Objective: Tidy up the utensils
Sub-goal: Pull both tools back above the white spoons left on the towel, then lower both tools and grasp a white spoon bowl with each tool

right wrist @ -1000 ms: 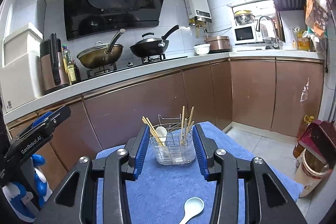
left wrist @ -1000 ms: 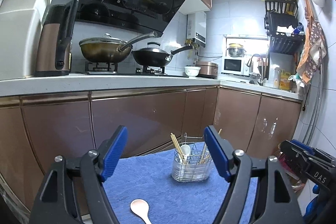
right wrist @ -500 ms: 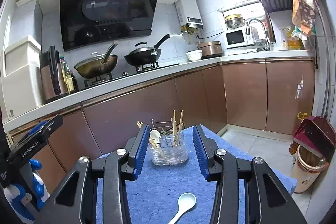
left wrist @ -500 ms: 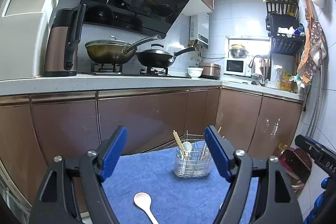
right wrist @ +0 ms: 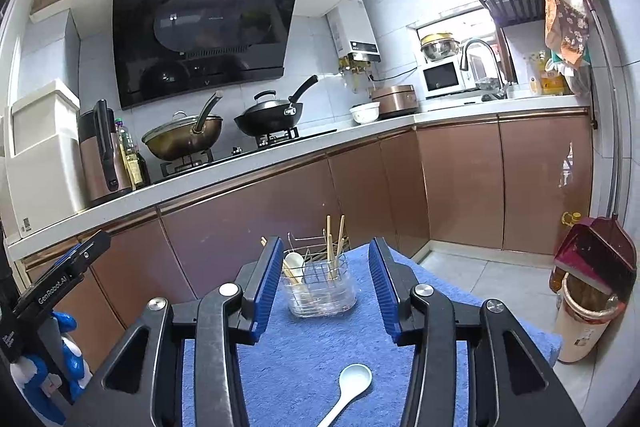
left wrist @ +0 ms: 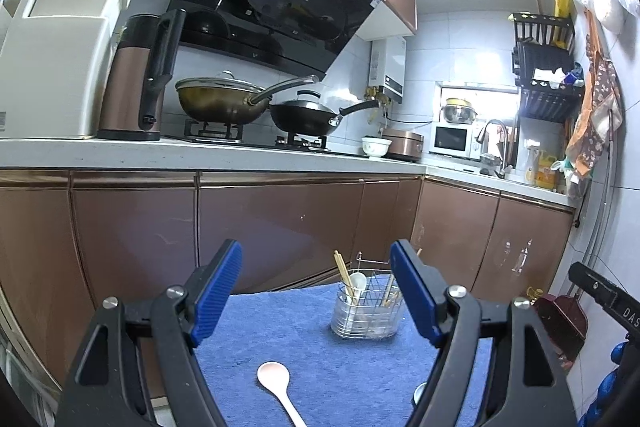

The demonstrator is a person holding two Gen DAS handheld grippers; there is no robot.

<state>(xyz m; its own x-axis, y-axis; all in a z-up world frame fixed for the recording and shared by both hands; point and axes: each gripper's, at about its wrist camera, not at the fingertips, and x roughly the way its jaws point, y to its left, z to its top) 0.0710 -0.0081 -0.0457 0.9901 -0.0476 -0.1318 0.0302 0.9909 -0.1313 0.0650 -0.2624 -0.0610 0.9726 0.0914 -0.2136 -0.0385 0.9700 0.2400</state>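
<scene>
A wire utensil holder (left wrist: 366,311) (right wrist: 320,287) stands on the blue cloth (left wrist: 320,351) (right wrist: 296,367), with chopsticks (right wrist: 334,243) and a white spoon (right wrist: 294,261) upright in it. A loose white spoon (left wrist: 276,383) lies on the cloth in front of my left gripper (left wrist: 316,287), which is open wide and empty. Another loose white spoon (right wrist: 352,383) lies below my right gripper (right wrist: 324,287), which stands partly open and empty, the holder beyond its fingers. A white spoon bowl (left wrist: 420,391) peeks from behind the left gripper's right finger.
Brown cabinets (left wrist: 280,219) under a white counter (right wrist: 240,179) stand just beyond the cloth's far edge. Woks (right wrist: 188,139), a kettle (left wrist: 136,83) and a sink are up there. A bin and dustpan (right wrist: 592,267) stand on the floor at right. Each gripper shows at the other's frame edge.
Both grippers have drawn back from the holder, which now looks smaller and farther off. More of the cloth and each loose spoon shows. The jaws stand as before.
</scene>
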